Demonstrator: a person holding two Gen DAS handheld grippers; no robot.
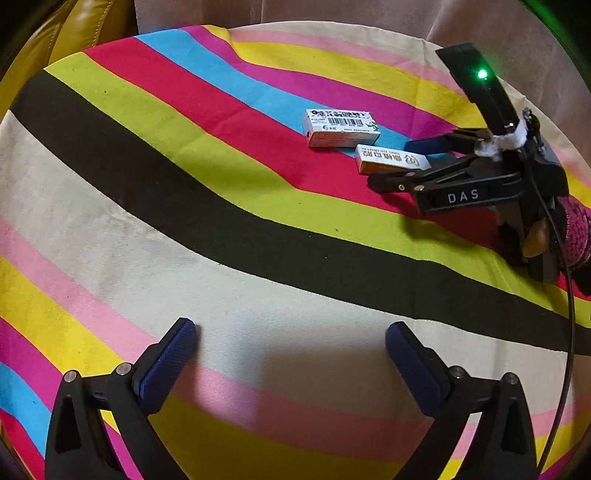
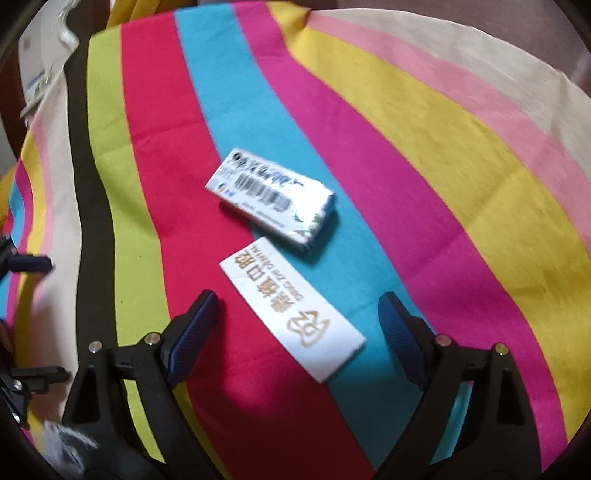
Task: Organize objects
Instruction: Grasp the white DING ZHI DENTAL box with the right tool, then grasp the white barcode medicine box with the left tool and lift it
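Home: striped tablecloth [image 1: 221, 229]; yellow leather seat [image 1: 79, 33]; curtain [image 1: 295, 14]

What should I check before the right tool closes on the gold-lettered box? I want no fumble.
1. Right tool open: ok.
2. Gold-lettered box between its fingers: ok.
3. Fingers apart from box sides: ok.
4. Barcode box outside the grip path: ok, it lies beyond.
5. Left tool away from both boxes: ok, open over the striped cloth.
6. Height above cloth: cannot tell.

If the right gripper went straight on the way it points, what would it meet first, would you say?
Most likely the white box with gold lettering, lying between the open jaws of the right gripper; the barcode box lies beyond.
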